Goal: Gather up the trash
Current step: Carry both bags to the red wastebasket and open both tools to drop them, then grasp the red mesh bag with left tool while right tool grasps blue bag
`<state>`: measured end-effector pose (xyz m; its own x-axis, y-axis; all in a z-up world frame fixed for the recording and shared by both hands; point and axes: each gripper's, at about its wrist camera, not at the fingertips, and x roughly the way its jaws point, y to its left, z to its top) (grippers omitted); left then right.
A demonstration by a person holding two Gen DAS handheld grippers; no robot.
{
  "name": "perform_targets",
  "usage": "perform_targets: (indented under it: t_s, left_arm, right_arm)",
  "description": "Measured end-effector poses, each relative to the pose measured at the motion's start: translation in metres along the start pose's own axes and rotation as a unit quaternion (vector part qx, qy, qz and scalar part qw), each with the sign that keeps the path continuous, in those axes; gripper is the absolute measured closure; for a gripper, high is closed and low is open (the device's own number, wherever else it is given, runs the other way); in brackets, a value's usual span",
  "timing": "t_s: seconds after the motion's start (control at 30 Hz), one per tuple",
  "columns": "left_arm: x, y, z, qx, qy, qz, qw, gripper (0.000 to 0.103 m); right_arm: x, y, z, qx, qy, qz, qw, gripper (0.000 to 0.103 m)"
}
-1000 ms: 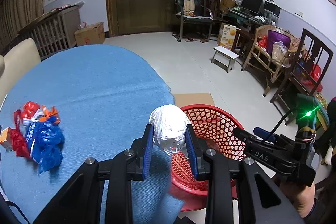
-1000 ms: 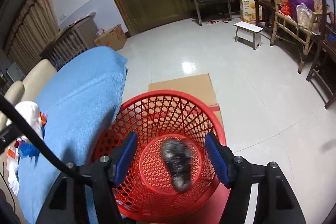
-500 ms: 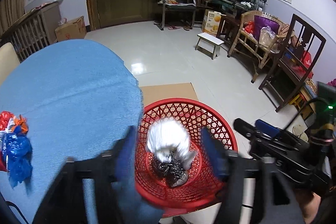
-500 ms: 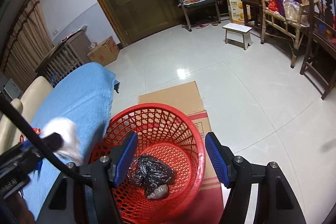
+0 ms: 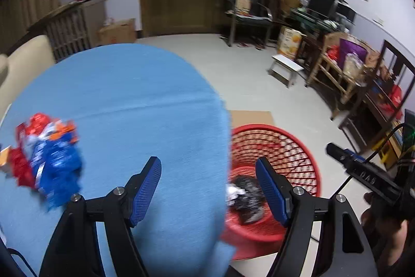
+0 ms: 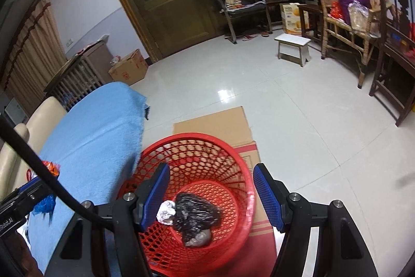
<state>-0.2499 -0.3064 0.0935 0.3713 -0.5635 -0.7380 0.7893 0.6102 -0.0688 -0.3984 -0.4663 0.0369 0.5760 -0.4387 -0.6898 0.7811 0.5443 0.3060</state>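
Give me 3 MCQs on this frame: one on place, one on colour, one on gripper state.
1. Where is the black bag?
A. on the blue cloth
B. in the red basket
C. on the white stool

2. What colour is the cloth on the table?
A. blue
B. green
C. yellow

3. What is between the left gripper's fingers?
A. the white wad
B. a wrapper
C. nothing, it is open

Key:
1 B: the right wrist view shows the bag lying on the basket bottom, beside a white wad.
2 A: the cloth is blue in both views.
3 C: both blue pads stand apart with only cloth and basket behind them; the wrappers lie off to the side.
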Motion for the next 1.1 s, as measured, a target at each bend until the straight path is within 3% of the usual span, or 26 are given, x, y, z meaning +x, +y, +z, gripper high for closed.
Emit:
perform_targets:
  t_s: [0.2,0.53,0.77,1.1]
  left_arm:
    - [-0.023,0.063,-0.028,-0.062,-0.003,0.047,0.997,0.027]
    - [-0.054,0.16,-0.078,-0.171,-0.011,0.104,0.9796,0.027]
    - [-0.07,0.2,-0.104,-0.221,-0.022,0.124,0.967,0.027]
    - [-0.087,0.23,-0.12,-0.258,-0.039,0.131,0.9565,0.027]
  right_arm:
    - [0.001,0.032,-0.006,-0.029,0.006,0.02,0.999,0.033]
    - [-0.002,0.121,-0.032,-0.115,0.029,0.071,0.99,0.033]
    - [0.0,0.194,-0.054,-0.18,0.061,0.129,0.973,0.033]
    - [0.038,0.306,-0.05,-0.192,0.109,0.226,0.949,0.033]
